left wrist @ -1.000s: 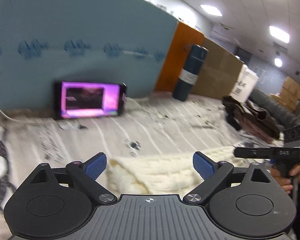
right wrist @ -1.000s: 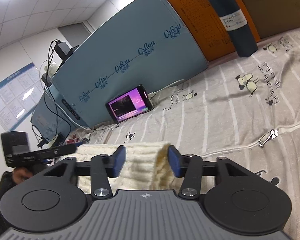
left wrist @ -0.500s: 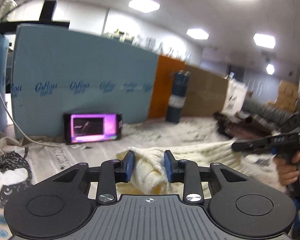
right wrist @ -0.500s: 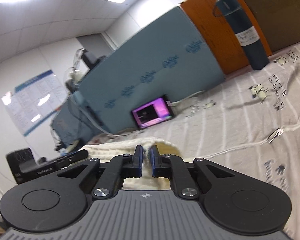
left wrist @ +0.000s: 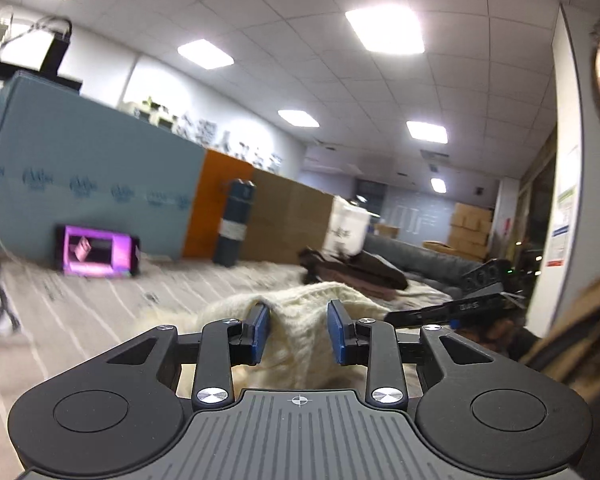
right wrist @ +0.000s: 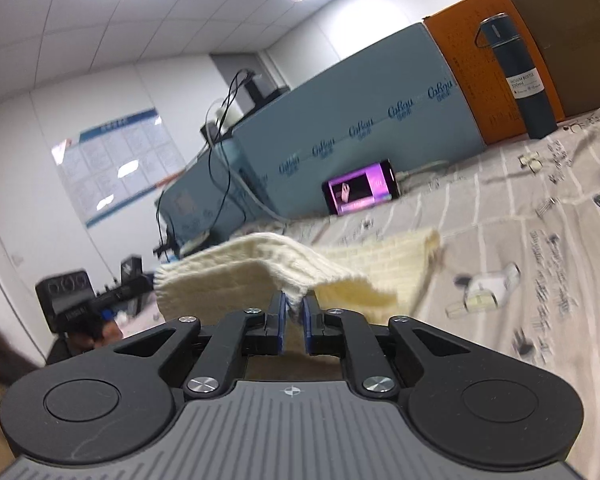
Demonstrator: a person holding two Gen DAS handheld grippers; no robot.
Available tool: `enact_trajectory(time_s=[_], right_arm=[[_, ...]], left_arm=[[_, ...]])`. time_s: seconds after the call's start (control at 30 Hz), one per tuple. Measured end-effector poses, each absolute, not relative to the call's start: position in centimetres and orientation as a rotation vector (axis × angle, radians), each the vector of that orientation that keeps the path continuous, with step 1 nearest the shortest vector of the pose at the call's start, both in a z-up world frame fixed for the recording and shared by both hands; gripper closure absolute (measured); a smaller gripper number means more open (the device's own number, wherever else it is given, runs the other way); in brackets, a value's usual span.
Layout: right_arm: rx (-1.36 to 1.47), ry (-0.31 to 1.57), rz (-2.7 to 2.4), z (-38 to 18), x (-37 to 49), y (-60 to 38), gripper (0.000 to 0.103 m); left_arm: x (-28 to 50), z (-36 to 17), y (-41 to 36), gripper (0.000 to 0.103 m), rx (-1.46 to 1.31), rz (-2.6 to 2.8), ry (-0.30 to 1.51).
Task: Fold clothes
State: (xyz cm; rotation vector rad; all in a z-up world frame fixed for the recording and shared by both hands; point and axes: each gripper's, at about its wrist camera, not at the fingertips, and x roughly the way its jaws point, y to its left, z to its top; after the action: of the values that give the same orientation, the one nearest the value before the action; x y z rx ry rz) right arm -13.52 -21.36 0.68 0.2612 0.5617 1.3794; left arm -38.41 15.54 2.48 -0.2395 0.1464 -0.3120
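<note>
Now lifted | right claw (right wrist: 293, 322) clamped on sweater (right wrist: 260, 268) edge, up off sheet (right wrist: 520, 280) | left claw (left wrist: 298, 334) has widened since 0.5 s ago, sweater fold between pads, grip unclear | fold may sag left

left wrist: low, looks forward | right wrist: low, forward | shared: phone (left wrist: 99, 254) (right wrist: 361, 191)
</note>
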Motion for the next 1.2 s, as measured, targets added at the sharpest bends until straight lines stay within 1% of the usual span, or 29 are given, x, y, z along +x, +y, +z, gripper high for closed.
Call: enact_trajectory(time_s=[0.03, 0.07, 0.1, 0.17, 0.2, 0.23, 0.3, 0.33, 0.4, 0.47, 0.57, 0.63, 0.77, 0.83, 0.97, 1.0, 1.03, 1.07, 1.1, 1.13, 1.2], right_arm=[[0.234, 0.567, 1.378, 0.5, -13.9, -21.7, 0.091], [0.207, 0.569, 1.377, 0.3, -14.3, -22.1, 0.090], [0.181, 0.571, 1.377, 0.2, -14.7, -22.4, 0.089], [0.153, 0.581, 1.395, 0.1, -15.1, -23.1, 0.077], [0.142, 0.585, 1.403, 0.0, -15.2, -23.6, 0.063], [0.138, 0.584, 1.403, 0.0, -15.2, -24.1, 0.056], [0.156, 0.568, 1.368, 0.3, -14.4, -24.6, 0.052], [0.165, 0.559, 1.351, 0.5, -14.1, -24.8, 0.045], [0.190, 0.558, 1.303, 0.7, -12.8, -24.5, 0.040], [0.220, 0.569, 1.244, 0.9, -11.1, -23.4, 0.039], [0.266, 0.635, 1.183, 0.4, -8.0, -20.3, 0.036], [0.282, 0.701, 1.173, -0.1, -6.0, -18.1, 0.036], [0.257, 0.750, 1.163, -0.3, -3.7, -14.2, 0.036], [0.231, 0.769, 1.159, -0.4, -2.7, -12.3, 0.036], [0.195, 0.837, 1.134, -1.1, -1.0, -9.1, 0.038], [0.182, 0.841, 1.125, -1.3, -0.8, -8.5, 0.043], [0.169, 0.839, 1.124, -1.4, -0.8, -8.0, 0.057], [0.153, 0.832, 1.129, -1.5, -1.0, -7.8, 0.062], [0.137, 0.825, 1.134, -1.5, -1.2, -7.6, 0.068], [0.122, 0.817, 1.140, -1.6, -1.4, -7.4, 0.078], [0.107, 0.761, 1.175, -1.2, -2.2, -7.9, 0.085]], left_arm=[[-38.9, 2.2, 15.2, 0.071, -0.239, -0.330, 0.167], [-39.3, 1.9, 14.9, 0.068, -0.240, -0.345, 0.192], [-39.7, 1.6, 14.6, 0.061, -0.243, -0.357, 0.222], [-40.5, 1.2, 14.5, 0.058, -0.249, -0.354, 0.269], [-40.9, 1.0, 14.6, 0.056, -0.255, -0.345, 0.281], [-41.5, 1.0, 14.9, 0.052, -0.261, -0.326, 0.277], [-41.9, 1.4, 15.9, 0.032, -0.288, -0.265, 0.228], [-42.0, 1.7, 16.4, 0.029, -0.305, -0.235, 0.199], [-42.2, 2.3, 17.6, 0.019, -0.338, -0.175, 0.140], [-40.4, 2.8, 18.6, 0.016, -0.381, -0.088, 0.141], [-35.2, 2.6, 20.3, 0.016, -0.494, 0.050, 0.242], [-32.0, 2.0, 21.5, 0.016, -0.554, 0.114, 0.335], [-27.8, 0.7, 22.2, 0.017, -0.542, 0.139, 0.467], [-26.4, 0.3, 22.2, 0.018, -0.540, 0.127, 0.506], [-25.6, 0.0, 20.9, 0.020, -0.456, 0.144, 0.526], [-25.4, 0.0, 20.6, 0.028, -0.434, 0.149, 0.530], [-25.2, -0.1, 20.2, 0.035, -0.413, 0.153, 0.535], [-25.0, -0.2, 19.9, 0.051, -0.392, 0.157, 0.540], [-24.8, -0.2, 19.6, 0.052, -0.371, 0.162, 0.545], [-24.6, -0.3, 19.2, 0.054, -0.350, 0.166, 0.549], [-24.2, -0.4, 18.6, 0.065, -0.307, 0.174, 0.558]])
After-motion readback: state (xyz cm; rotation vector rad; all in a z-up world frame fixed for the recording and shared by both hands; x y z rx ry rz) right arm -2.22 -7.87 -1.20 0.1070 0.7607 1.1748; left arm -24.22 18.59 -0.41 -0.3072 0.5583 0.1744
